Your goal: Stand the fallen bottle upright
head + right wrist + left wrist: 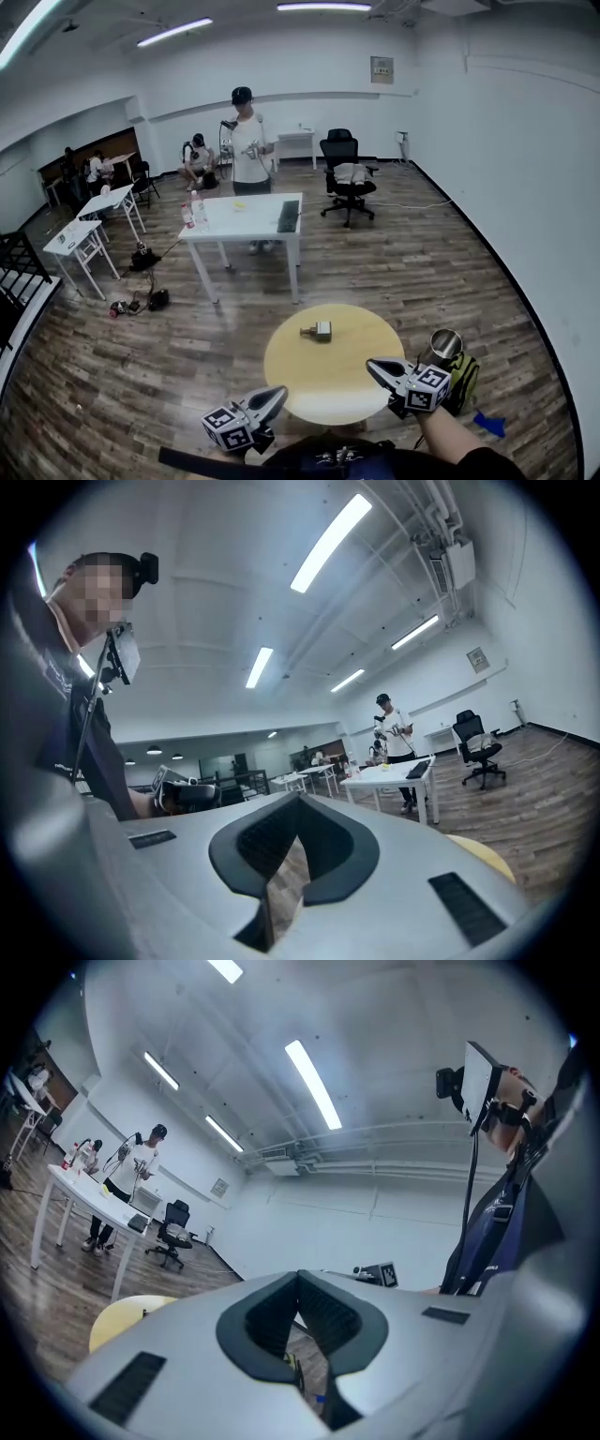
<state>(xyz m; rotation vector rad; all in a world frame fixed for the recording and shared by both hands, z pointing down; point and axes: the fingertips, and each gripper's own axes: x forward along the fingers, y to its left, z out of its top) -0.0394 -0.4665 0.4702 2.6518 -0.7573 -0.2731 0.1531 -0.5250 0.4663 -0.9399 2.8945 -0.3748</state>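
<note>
The fallen bottle (318, 330), small, with a pale body and a dark golden end, lies on its side on the far half of the round yellow table (328, 375). My left gripper (279, 392) hovers at the table's near left rim, and my right gripper (372, 364) at its near right rim. Both are well short of the bottle. In each gripper view the jaws meet at their tips with nothing between them: left gripper (298, 1275), right gripper (300, 799). A slice of the yellow table (117, 1321) shows at the left gripper view's left.
A steel cup-like can (445, 345) and a yellow-green bag stand by the round table's right side. Beyond are a white table (246, 223) with a keyboard and bottles, a person standing behind it, an office chair (346, 176), and small desks (80, 242) at the left.
</note>
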